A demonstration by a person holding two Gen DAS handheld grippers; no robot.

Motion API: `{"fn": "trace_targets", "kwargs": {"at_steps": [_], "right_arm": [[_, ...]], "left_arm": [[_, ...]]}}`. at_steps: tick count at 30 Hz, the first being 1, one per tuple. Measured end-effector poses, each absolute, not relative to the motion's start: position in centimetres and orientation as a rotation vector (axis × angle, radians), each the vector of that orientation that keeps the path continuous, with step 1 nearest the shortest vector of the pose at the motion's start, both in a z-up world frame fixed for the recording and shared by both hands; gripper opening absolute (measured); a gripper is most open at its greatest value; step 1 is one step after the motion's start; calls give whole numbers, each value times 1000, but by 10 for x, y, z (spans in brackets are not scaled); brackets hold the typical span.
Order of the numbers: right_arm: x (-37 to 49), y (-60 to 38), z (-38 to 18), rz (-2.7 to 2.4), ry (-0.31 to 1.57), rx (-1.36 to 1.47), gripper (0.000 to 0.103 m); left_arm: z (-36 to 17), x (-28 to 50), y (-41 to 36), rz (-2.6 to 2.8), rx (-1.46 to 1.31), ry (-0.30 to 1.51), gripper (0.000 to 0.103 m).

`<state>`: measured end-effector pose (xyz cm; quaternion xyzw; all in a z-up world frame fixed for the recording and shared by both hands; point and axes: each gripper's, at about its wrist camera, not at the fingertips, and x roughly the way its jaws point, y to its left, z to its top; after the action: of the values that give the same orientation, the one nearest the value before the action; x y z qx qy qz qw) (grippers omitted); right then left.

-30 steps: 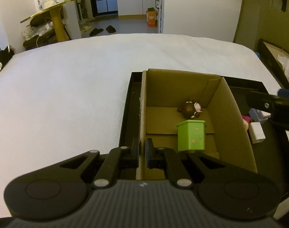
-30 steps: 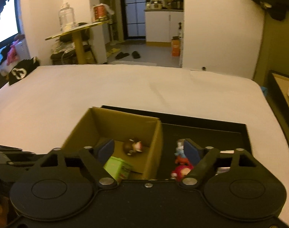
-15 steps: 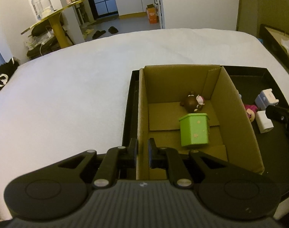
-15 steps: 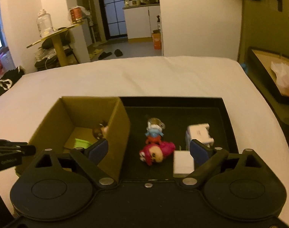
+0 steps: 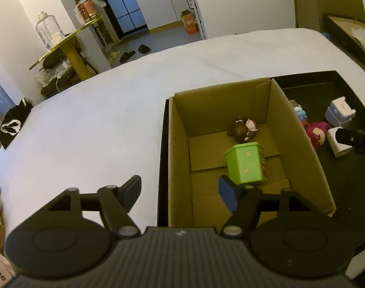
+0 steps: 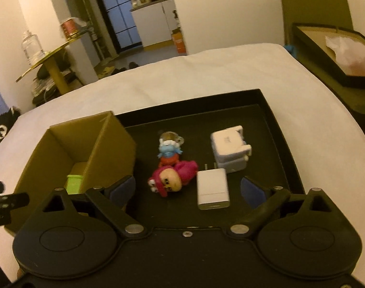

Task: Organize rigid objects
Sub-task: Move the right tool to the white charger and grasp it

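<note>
Picking next toy: right hand-held gripper (image 6: 187, 189) agape over white charger (image 6: 213, 188) at twelve o'clock; left hand-held gripper (image 5: 180, 192) agape, idle; needs lowering, closing

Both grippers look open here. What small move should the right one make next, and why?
Probably ease the right gripper down over the white charger and close. It is open and empty, and the charger lies nearest between its fingers on the black tray. The cardboard box already holds the green container and brown figurine.

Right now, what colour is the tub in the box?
Green tub with pale spots; left wrist view.
</note>
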<state>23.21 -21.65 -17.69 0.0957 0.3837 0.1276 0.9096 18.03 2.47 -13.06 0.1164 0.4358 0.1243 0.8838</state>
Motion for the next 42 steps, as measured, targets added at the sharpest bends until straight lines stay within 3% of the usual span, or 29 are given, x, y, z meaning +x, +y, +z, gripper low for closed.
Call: {"fn": "trace_targets", "kwargs": {"at_steps": [13,16,19,42], "right_arm": [[255,-222,-217,218,874,207,87],[257,-224,-223,203,887,205,74],[254,-226,-222,212,867,212,40],[240,-237,-184,244,787,256,36]], "left_arm": [[-140,199,13,294,293,974,73],[-143,200,12,304,306,984,73],[-144,201,10,308,309,996,73],[-135,194,18,302,245,980,73]]}}
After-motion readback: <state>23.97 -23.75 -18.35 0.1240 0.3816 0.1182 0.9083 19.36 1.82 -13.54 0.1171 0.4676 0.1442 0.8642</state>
